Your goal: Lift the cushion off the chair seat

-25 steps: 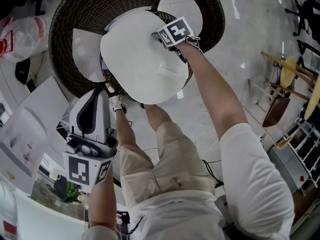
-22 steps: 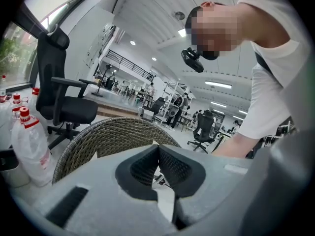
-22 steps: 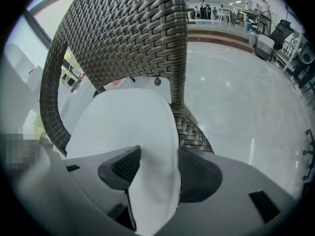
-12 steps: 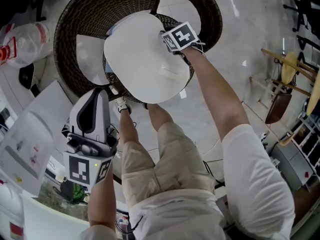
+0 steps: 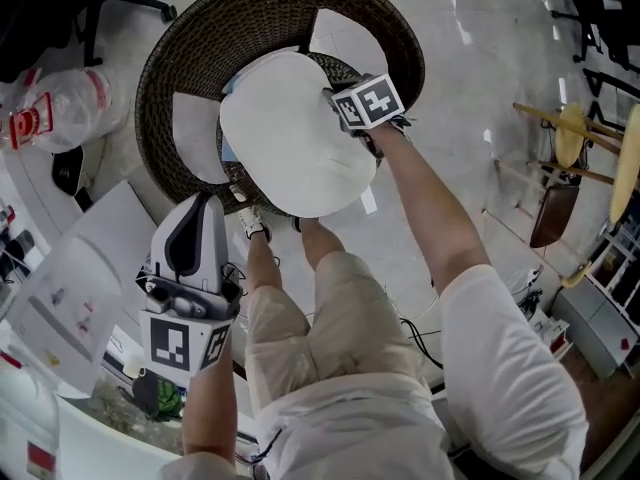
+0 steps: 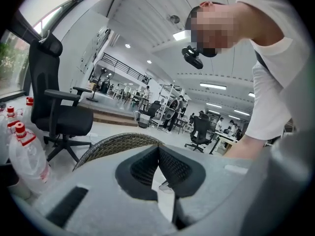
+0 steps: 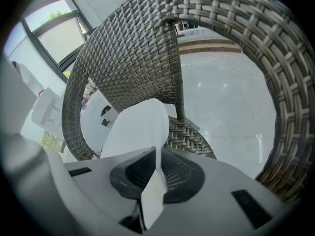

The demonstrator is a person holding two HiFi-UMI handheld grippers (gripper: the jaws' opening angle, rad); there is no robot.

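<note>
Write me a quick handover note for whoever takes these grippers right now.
Right gripper: shut on the edge of the white cushion.
Left gripper: shut, empty, held back from the chair.
Cushion: tilted up above the wicker seat, weave showing beneath it.
Done: grasp made, gripped edge raised.
To do: lift it fully clear; I cannot tell whether its far edge is off the seat.

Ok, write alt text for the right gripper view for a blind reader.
The right gripper is shut on the edge of a white cushion, which stands up from between its jaws over the seat of a wicker chair. The chair's woven back and curved arm frame a pale, shiny floor beyond.
</note>
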